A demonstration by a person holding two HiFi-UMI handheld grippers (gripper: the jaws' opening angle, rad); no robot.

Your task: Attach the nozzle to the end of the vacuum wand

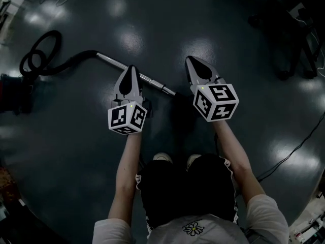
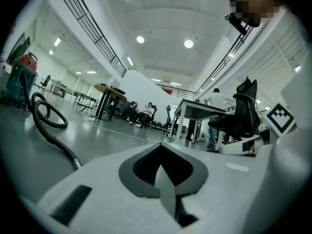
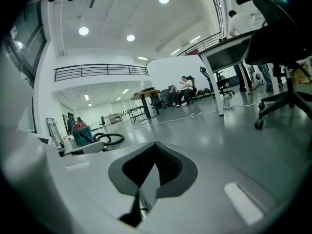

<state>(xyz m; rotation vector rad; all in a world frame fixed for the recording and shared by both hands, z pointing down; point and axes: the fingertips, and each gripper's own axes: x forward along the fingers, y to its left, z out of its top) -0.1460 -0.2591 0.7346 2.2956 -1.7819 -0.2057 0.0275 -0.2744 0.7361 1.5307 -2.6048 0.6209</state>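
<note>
Dark glossy floor [image 1: 76, 156] bears the vacuum wand [image 1: 109, 60]; seemingly above it, left gripper [image 1: 132, 68] and right gripper [image 1: 189, 59] both closed, empty.

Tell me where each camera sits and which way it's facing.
Head view: on the person's head, facing steeply down at floor, vacuum wand, hose; shows forearms, shoes, left gripper, right gripper.
Left gripper view: on that gripper, facing level across the hall; shows its shut jaws.
Right gripper view: likewise, across the hall; jaws shut.
Shared: both gripper views catch the vacuum cleaner and hose.
</note>
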